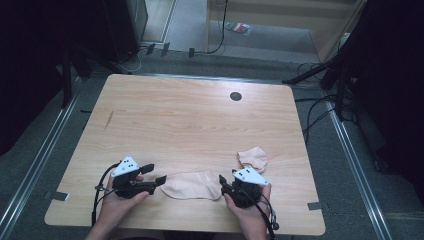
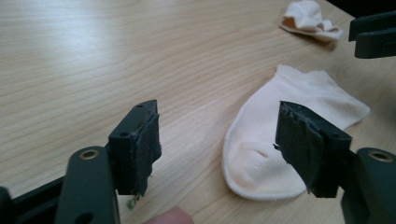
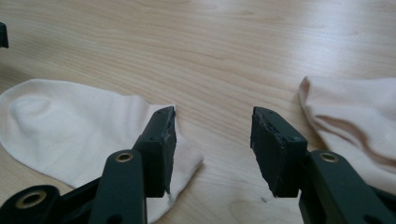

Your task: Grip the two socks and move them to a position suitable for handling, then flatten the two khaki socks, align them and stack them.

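A pale flat sock (image 1: 192, 185) lies near the front edge of the wooden table (image 1: 190, 115), between my two grippers. My left gripper (image 1: 155, 173) is at the sock's toe end and stands open, with nothing between its pads. In the left gripper view (image 2: 218, 121) the sock's toe (image 2: 261, 140) lies just beyond the right jaw. My right gripper (image 1: 227, 177) is open at the sock's cuff end. In the right gripper view (image 3: 212, 121) its left jaw hangs over the cuff edge (image 3: 70, 126), with bare wood in the gap. A second, crumpled sock (image 1: 253, 158) (image 3: 355, 116) lies to its right.
A dark round grommet (image 1: 235, 96) sits in the tabletop near the far edge. Beyond the table's far and right sides, cables (image 1: 315, 107) and dark stand legs cross the grey floor. The right gripper's jaws (image 2: 373, 35) show at the top right of the left gripper view.
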Motion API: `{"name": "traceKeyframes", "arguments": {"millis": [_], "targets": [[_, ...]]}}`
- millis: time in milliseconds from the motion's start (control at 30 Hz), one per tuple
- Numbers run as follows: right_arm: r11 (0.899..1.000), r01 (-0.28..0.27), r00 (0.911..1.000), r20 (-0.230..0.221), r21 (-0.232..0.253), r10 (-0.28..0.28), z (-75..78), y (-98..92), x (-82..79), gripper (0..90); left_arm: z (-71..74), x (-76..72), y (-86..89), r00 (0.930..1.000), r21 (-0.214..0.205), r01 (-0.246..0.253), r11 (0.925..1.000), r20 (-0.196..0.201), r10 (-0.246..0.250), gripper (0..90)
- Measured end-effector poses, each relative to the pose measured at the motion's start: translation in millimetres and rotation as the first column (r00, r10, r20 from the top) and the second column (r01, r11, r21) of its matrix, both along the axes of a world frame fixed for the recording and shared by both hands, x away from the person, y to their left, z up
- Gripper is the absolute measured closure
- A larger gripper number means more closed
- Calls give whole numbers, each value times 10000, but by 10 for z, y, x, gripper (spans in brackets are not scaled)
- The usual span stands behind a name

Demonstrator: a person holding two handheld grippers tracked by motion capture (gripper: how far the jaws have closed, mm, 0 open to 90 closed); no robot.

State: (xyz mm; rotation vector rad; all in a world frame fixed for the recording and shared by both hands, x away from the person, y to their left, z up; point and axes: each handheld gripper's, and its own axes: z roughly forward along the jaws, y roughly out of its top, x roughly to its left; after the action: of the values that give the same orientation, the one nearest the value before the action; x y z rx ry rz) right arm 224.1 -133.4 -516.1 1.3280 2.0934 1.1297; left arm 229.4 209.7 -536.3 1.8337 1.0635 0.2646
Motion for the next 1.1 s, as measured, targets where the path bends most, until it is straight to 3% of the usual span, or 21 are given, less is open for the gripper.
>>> {"name": "traceKeyframes", "arguments": {"millis": [233, 367, 400, 567, 733, 967, 1100], "targets": [[9999, 68, 9998, 173, -87, -67, 87, -164, 90, 480, 8, 43, 95, 9981, -179, -616, 9979, 3, 616, 176], [9994, 150, 9991, 408, -311, -138, 127, -310, 156, 474, -13, 85, 140, 9940, 130, -1088, 9940, -97, 1089, 169], [9985, 388, 9977, 566, -392, -365, 136, -406, 193, 469, -21, 96, 157, 9931, 169, -1165, 9931, -82, 1166, 167], [9977, 655, 9955, 701, -189, -641, 154, -601, 273, 431, -15, 127, 255, 9871, 50, -1601, 9871, -28, 1601, 164], [9971, 696, 9938, 889, -308, -666, 189, -763, 333, 414, -6, 156, 370, 9813, 41, -1924, 9813, -25, 1924, 165], [9952, 875, 9912, 1032, -430, -826, 135, -931, 424, 476, -17, 183, 470, 9753, 57, -2206, 9753, -96, 2206, 165], [9988, 359, 9942, 1031, -337, -322, 75, -923, 474, 519, -25, 198, 472, 9737, 62, -2269, 9739, -176, 2270, 166]]}}
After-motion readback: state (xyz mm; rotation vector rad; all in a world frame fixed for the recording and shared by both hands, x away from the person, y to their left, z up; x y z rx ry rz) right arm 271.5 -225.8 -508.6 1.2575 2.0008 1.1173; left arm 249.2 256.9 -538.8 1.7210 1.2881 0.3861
